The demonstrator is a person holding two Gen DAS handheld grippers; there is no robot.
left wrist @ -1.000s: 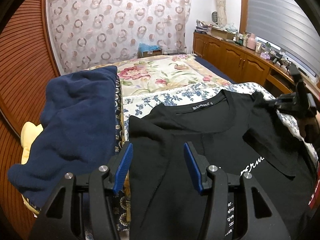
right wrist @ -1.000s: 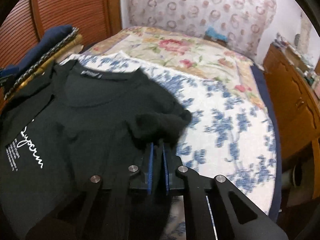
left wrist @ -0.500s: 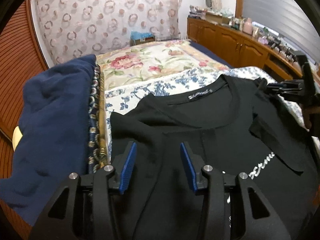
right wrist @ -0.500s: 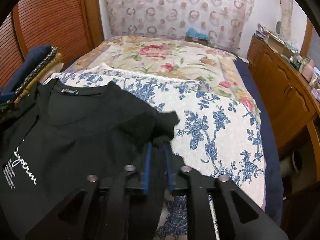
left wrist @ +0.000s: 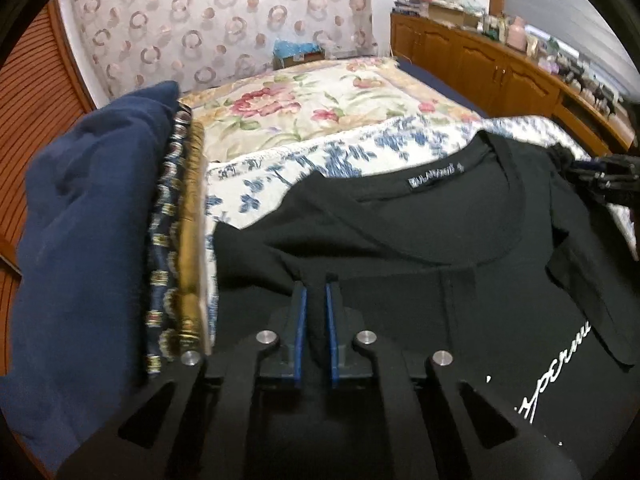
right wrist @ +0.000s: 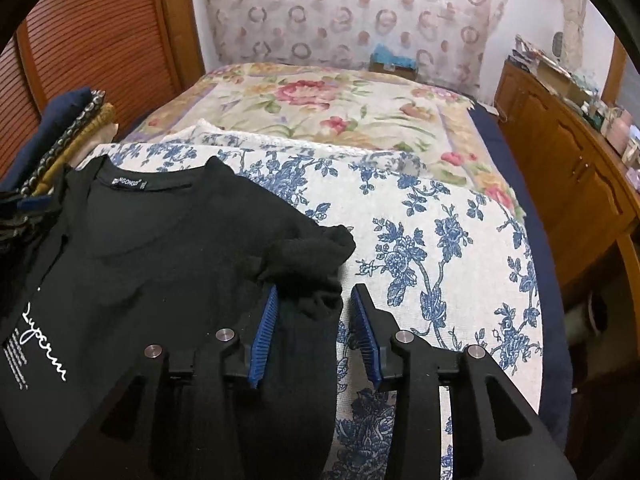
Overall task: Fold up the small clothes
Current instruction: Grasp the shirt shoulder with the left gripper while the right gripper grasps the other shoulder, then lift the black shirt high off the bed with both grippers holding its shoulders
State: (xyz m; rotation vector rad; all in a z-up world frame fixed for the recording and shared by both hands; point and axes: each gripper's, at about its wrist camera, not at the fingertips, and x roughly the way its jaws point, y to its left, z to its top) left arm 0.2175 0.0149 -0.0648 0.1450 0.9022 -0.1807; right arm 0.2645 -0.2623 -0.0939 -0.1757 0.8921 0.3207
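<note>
Shirt (left wrist: 460, 288), black, lies flat on the near part of the bed (right wrist: 440, 240), collar toward the far end. Left gripper (left wrist: 316, 300) has just closed its jaws onto a pinch of cloth at the shirt's left sleeve; right gripper (right wrist: 314, 300) has just opened, the bunched right sleeve lying loose between its pads. The left hand alone holds cloth, so the next fold probably runs from left toward right.

Ring-patterned curtain (right wrist: 352, 12) on back wall, slatted wooden door (right wrist: 100, 40), wooden cabinets (left wrist: 480, 64), floral bed (right wrist: 340, 108)
</note>
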